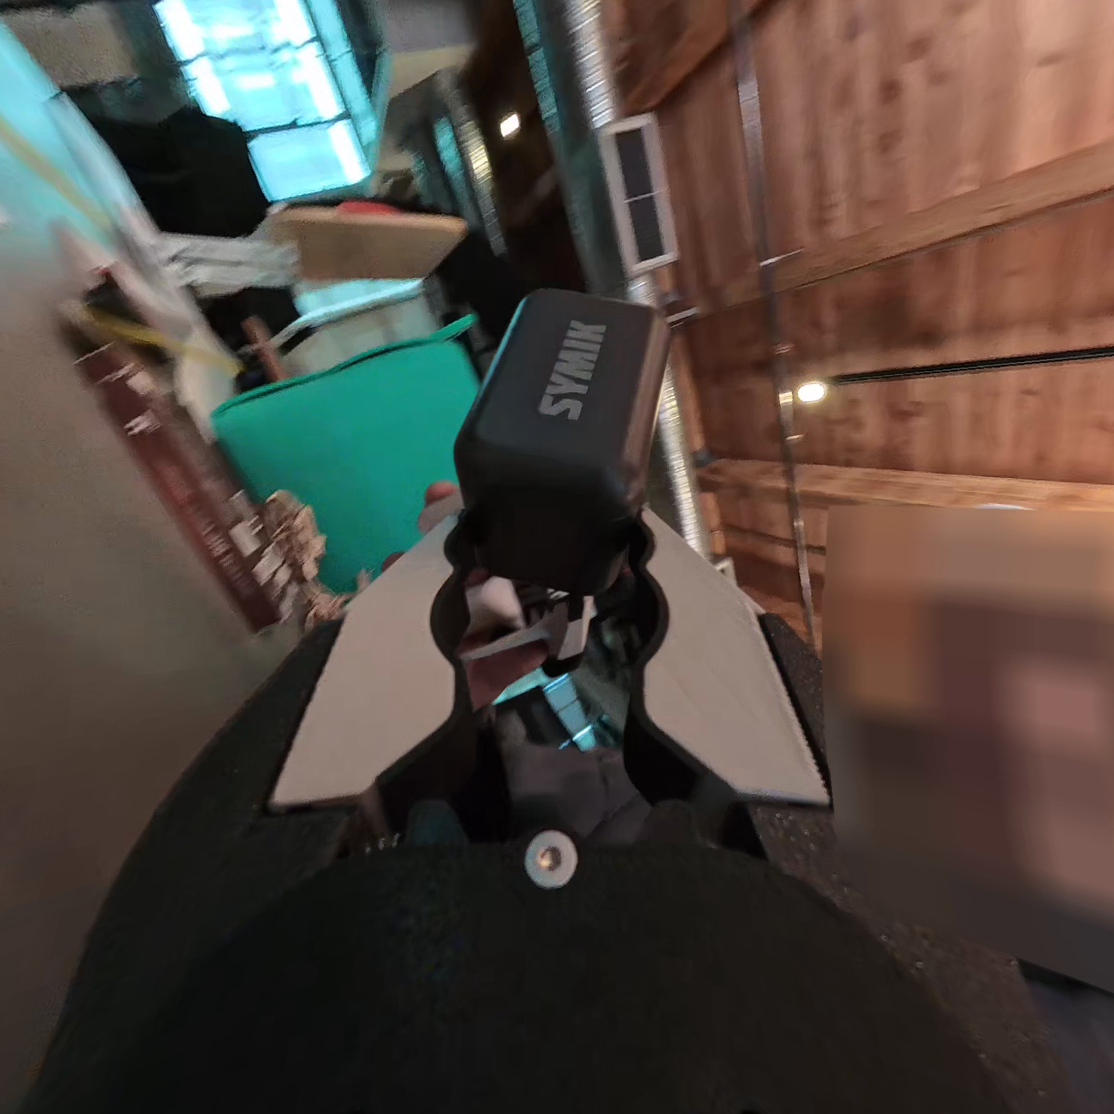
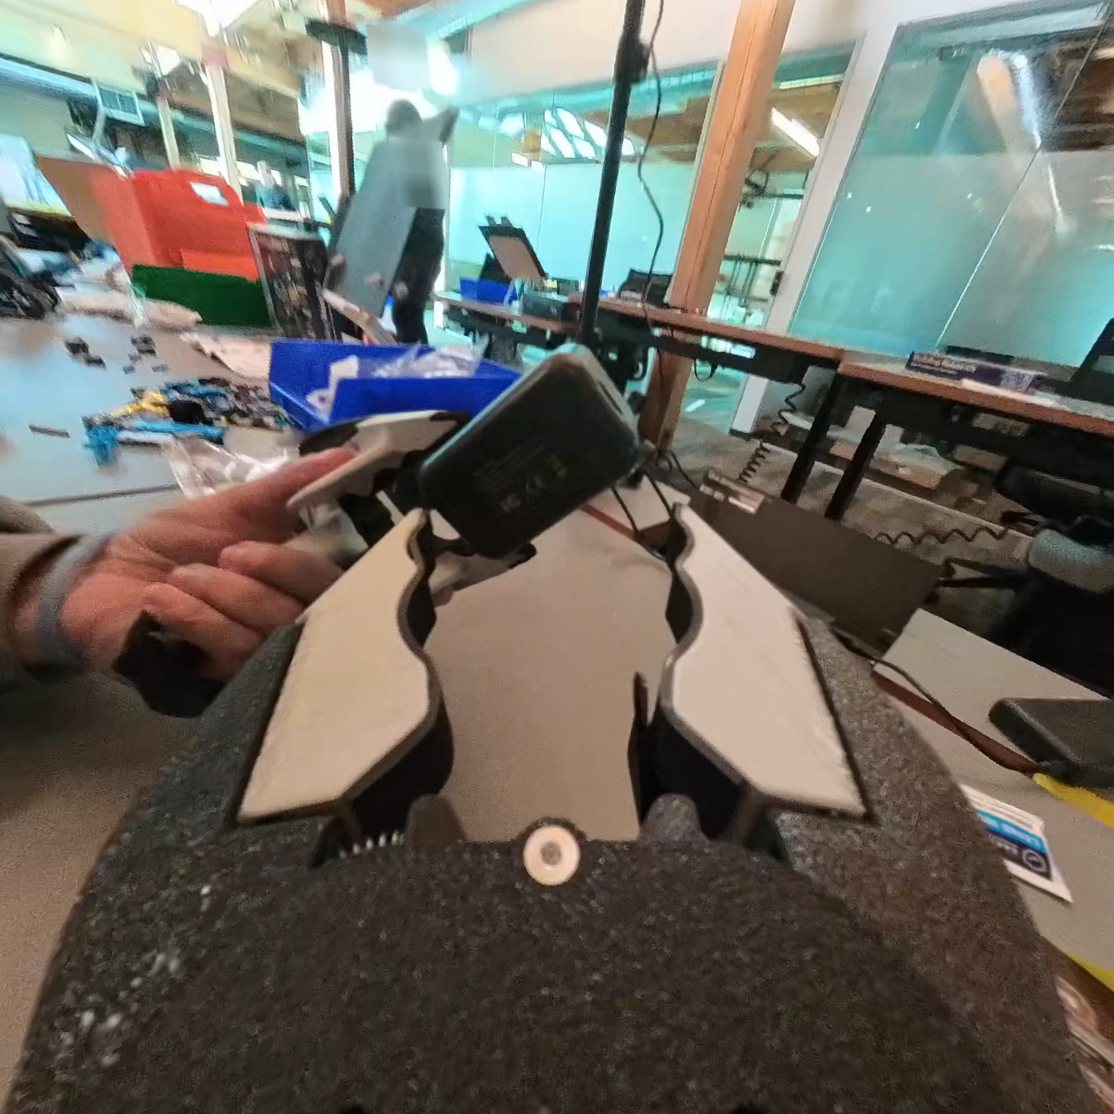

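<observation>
Right wrist view: right claw (image 2: 551, 536) gapes empty; left claw (image 2: 422, 482) clamps black power bank (image 2: 530, 452).

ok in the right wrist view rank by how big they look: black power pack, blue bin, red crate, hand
1. hand, though it is nearest the camera
2. black power pack, also close
3. blue bin and red crate, about alike; both are farther off and partly hidden

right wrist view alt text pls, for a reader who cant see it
The open right gripper faces a black power bank clamped in the left gripper, held by a hand. A blue bin and desks lie behind.
</observation>
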The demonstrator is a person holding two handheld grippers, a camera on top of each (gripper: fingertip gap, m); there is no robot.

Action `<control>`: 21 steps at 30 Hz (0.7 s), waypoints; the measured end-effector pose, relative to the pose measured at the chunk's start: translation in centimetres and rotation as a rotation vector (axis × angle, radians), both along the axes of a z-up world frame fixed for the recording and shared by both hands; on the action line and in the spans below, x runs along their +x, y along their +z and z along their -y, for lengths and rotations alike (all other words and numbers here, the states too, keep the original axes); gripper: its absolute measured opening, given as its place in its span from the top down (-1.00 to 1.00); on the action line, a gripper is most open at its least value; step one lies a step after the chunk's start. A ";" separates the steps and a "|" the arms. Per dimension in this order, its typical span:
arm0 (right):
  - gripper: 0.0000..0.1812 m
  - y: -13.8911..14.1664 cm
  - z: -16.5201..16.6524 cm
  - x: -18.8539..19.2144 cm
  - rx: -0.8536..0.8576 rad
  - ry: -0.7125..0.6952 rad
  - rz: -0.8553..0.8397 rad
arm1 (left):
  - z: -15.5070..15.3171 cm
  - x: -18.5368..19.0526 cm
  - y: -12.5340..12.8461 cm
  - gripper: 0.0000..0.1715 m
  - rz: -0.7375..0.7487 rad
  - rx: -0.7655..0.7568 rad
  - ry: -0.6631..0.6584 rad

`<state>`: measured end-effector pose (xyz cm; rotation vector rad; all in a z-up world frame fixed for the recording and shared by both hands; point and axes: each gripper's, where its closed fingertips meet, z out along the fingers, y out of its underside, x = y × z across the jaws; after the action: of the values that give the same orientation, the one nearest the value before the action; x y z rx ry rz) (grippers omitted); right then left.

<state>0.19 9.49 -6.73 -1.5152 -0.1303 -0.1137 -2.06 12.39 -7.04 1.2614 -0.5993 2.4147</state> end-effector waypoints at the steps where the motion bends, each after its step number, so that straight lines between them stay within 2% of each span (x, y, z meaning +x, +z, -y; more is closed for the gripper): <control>1: 0.22 1.0 0.8 -0.3 0.042 0.027 -0.034 | -0.5 -0.6 1.2 0.37 0.078 -0.047 0.024; 3: 0.37 2.0 1.8 -1.0 0.060 0.150 -0.161 | -1.6 -2.2 3.3 0.41 0.237 -0.133 0.065; 5: 0.25 2.0 1.9 -1.8 0.019 0.305 -0.361 | -2.2 -3.7 4.8 0.42 0.357 -0.167 0.077; 6: 0.28 2.2 2.1 -2.6 0.010 0.422 -0.474 | -2.3 -4.4 5.4 0.42 0.411 -0.171 0.074; 8: 0.47 2.9 3.0 -5.0 0.000 0.695 -0.674 | -2.0 -6.3 6.8 0.43 0.529 -0.184 0.032; 10: 0.48 3.7 3.8 -6.9 0.034 0.878 -0.817 | -1.0 -8.5 8.0 0.41 0.642 -0.169 -0.052; 14: 0.47 2.9 3.5 -10.1 -0.015 1.051 -0.947 | 2.6 -11.7 8.8 0.39 0.774 -0.008 -0.177; 18: 0.48 2.6 3.5 -11.8 -0.056 1.111 -0.978 | 4.6 -13.6 8.8 0.42 0.834 0.051 -0.273; 21: 0.50 2.5 3.6 -12.6 -0.083 1.115 -0.951 | 5.0 -13.7 8.7 0.42 0.836 0.056 -0.288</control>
<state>-12.41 5.89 -4.25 -1.2463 -0.1916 1.4824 -15.75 7.37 1.67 0.0928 -0.9816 2.5999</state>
